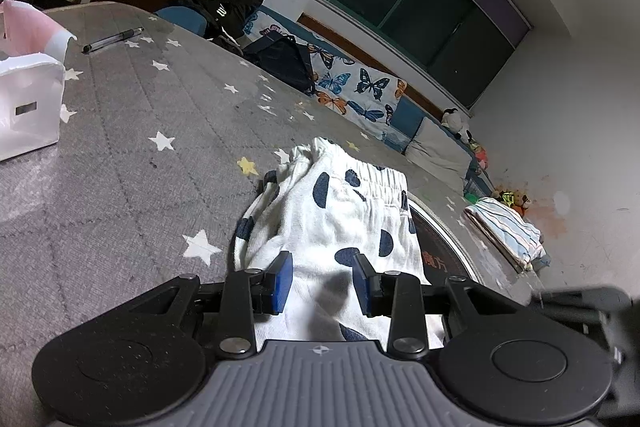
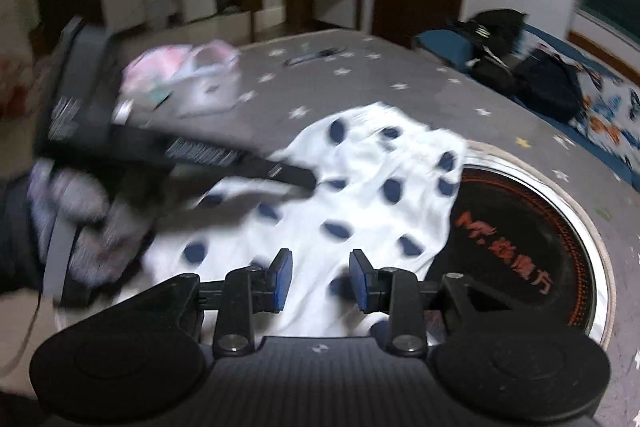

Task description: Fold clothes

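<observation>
A white garment with dark blue spots lies on the grey star-patterned table cover, its gathered waistband at the far end. My left gripper is open just above its near part, blue pads apart. In the right wrist view the same garment lies spread out, partly over a round black hotplate. My right gripper is open over the garment's near edge. The left gripper shows there as a blurred dark arm reaching onto the cloth from the left.
A folded striped cloth lies at the table's right edge. A white box with pink cloth and a pen are at the far left. Dark bags sit on a butterfly-print bench behind the table.
</observation>
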`<control>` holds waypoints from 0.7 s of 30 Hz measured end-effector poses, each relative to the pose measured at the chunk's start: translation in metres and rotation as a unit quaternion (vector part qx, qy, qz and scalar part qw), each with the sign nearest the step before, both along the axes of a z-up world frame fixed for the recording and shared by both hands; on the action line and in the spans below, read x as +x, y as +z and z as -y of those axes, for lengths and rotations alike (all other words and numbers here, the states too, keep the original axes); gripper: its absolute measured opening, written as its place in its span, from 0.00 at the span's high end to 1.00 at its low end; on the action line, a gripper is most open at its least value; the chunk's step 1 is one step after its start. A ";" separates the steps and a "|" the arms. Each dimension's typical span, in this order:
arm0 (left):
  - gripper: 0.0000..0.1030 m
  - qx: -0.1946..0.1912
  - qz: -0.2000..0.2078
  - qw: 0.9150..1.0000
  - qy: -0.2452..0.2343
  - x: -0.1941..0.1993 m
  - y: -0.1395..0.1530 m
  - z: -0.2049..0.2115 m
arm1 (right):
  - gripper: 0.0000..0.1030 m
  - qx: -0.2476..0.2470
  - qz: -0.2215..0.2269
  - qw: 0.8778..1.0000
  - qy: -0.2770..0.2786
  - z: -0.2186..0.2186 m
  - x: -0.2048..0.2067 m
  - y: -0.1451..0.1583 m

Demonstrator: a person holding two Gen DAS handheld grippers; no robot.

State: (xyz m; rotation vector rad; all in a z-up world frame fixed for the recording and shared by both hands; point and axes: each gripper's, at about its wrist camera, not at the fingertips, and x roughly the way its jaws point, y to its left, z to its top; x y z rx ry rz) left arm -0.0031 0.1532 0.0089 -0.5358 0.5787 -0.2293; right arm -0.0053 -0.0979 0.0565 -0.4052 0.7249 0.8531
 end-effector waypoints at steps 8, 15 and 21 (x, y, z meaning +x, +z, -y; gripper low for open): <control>0.65 0.008 0.002 1.000 0.001 0.000 0.000 0.003 | 0.70 -0.047 0.007 0.999 -0.011 0.029 -0.022 -0.018; 0.58 0.012 0.009 1.000 0.001 -0.006 0.008 0.003 | 0.70 -0.017 0.013 1.000 -0.017 0.046 -0.032 0.000; 0.56 0.026 0.020 0.999 -0.022 -0.036 0.022 0.011 | 0.70 0.020 0.030 0.999 -0.013 0.044 -0.041 0.015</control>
